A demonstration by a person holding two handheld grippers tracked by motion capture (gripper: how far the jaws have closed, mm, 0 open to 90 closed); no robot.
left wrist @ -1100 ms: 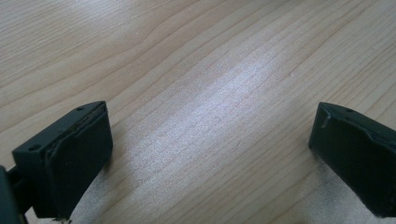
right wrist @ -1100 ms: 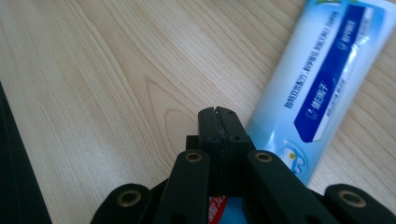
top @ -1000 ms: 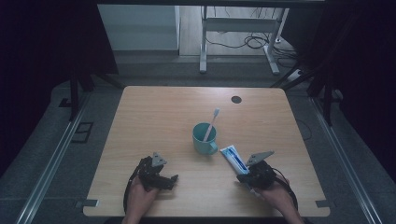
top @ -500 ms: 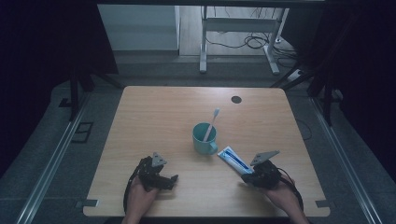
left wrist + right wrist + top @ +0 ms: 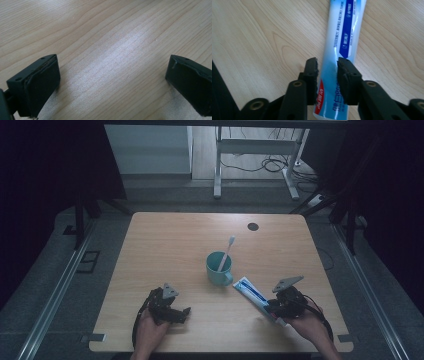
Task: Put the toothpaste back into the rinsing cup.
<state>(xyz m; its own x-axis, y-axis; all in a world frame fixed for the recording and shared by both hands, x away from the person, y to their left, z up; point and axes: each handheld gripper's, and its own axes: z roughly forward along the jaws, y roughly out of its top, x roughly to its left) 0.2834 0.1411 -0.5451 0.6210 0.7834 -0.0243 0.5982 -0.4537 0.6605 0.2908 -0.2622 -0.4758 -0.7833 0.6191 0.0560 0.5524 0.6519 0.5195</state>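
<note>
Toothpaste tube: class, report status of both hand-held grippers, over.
Right hand-held gripper shut on tube. Left hand-held gripper open, empty, over table. Cup beside tube, not blocking.

toothpaste tube (image 5: pixel 342 40): far end cut off by the top edge beyond the right tongs (image 5: pixel 327 65), print too blurred to read | tube's near end hidden under those tongs (image 5: pixel 272 309) | left tongs (image 5: pixel 112 80): bodies cut off below
</note>
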